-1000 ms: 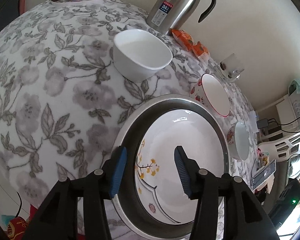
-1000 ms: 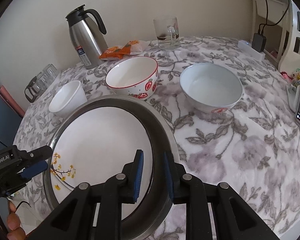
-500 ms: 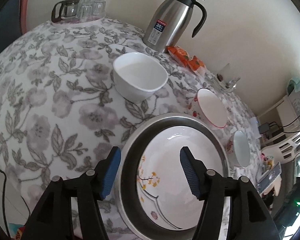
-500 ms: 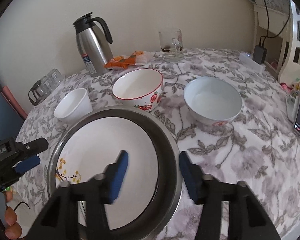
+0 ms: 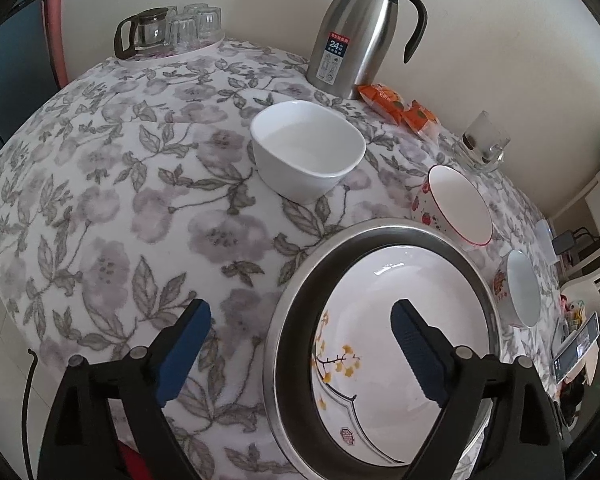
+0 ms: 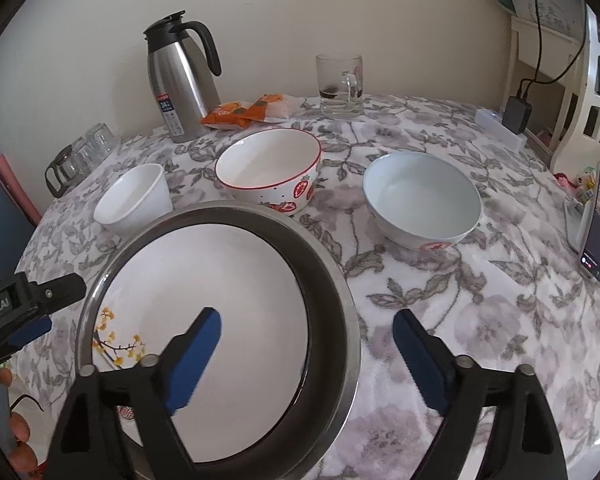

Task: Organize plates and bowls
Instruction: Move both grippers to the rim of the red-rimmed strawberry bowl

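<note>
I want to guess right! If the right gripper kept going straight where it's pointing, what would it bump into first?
Probably the steel basin's rim: the right gripper, whose jaws have just been opening, straddles it, with the flowered plate inside. Depth is uncertain.

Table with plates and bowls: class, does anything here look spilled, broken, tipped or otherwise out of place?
Nothing stands out. The flowered plate lies flat inside the steel tray, and the square white bowl, strawberry bowl and pale bowl stand upright and apart. No spills show.

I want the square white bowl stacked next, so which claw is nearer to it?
Left. The left claw is on the bowl's side of the metal plate; the right claw straddles the opposite rim.
</note>
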